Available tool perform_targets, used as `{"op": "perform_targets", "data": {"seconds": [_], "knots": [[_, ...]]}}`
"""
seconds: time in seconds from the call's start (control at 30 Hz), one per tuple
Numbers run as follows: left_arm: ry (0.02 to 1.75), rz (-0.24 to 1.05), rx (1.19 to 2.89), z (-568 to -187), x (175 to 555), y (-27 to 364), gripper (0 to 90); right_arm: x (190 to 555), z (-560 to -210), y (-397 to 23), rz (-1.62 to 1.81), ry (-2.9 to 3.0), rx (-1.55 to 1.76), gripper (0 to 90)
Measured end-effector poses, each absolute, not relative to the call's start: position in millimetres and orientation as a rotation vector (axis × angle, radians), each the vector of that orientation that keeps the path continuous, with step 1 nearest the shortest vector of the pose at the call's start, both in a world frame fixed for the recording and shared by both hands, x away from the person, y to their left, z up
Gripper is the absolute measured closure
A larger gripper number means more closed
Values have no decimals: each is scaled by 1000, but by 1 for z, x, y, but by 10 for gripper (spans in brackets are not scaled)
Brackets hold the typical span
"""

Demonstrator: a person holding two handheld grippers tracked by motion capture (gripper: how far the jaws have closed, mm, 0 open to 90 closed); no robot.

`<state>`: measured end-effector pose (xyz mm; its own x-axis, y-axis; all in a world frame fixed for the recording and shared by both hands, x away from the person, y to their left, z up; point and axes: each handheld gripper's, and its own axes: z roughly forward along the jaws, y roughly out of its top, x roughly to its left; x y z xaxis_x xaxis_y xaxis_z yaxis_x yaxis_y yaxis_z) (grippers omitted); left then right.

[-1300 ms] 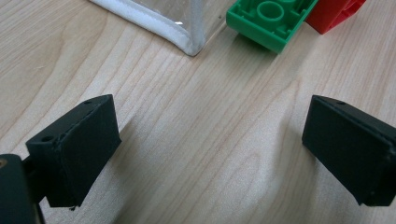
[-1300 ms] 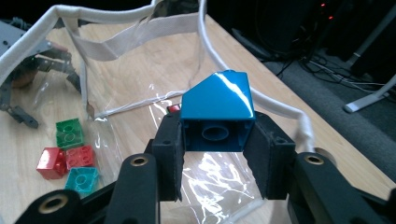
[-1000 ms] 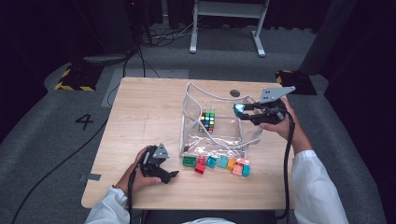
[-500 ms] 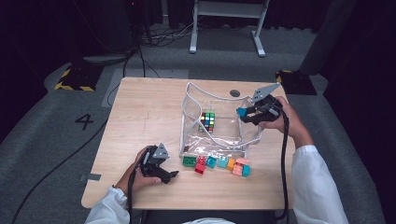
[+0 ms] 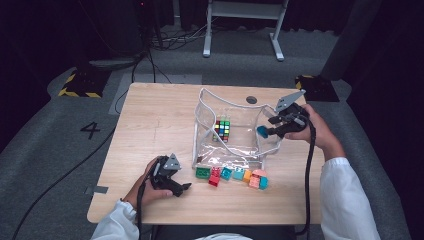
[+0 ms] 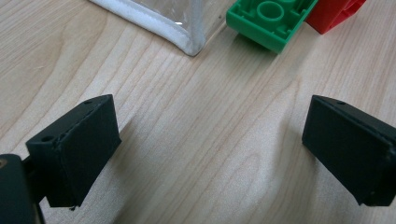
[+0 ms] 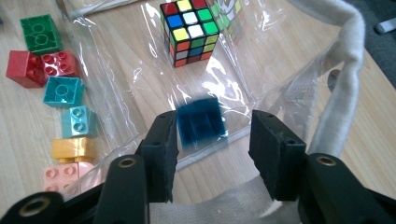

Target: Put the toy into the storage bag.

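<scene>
**Blue block between parted jaws over the clear bag**

A light wooden surface point(image 5: 150, 130) is seen on grey carpet in a dark room, with a white frame stand point(image 5: 245, 20) at the far side and a "4" marked on the floor at the left. A clear bag point(image 5: 235, 145) with white trim stands on the surface, and a colour cube point(image 5: 222, 130) is seen inside it. Along the bag's near side a row of blocks point(image 5: 232, 176) is laid out, green and red at the left, teal, yellow and pink to the right.

The right gripper point(image 7: 212, 135) is held over the bag's right edge. Its jaws have just been opening, and a blue block point(image 7: 201, 122) is seen between them, blurred; it lies close to the left jaw and apart from the right one. Whether it touches a pad cannot be told.

The left gripper point(image 6: 210, 149) rests on the near left of the surface, jaws wide open with nothing between them. The green block point(image 6: 268, 21) is cut off at the far edge of its view.
</scene>
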<state>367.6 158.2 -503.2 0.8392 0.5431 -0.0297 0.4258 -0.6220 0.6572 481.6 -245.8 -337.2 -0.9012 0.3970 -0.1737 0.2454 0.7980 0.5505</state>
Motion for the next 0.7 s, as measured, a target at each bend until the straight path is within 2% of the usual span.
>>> {"op": "perform_targets", "data": {"seconds": [0.27, 0.7], "knots": [[703, 223, 2332, -503, 368, 158, 41, 472, -335, -251, 880, 2669, 489, 489], [703, 224, 2333, -503, 368, 158, 41, 447, -316, -274, 1126, 2461, 544, 357]]}}
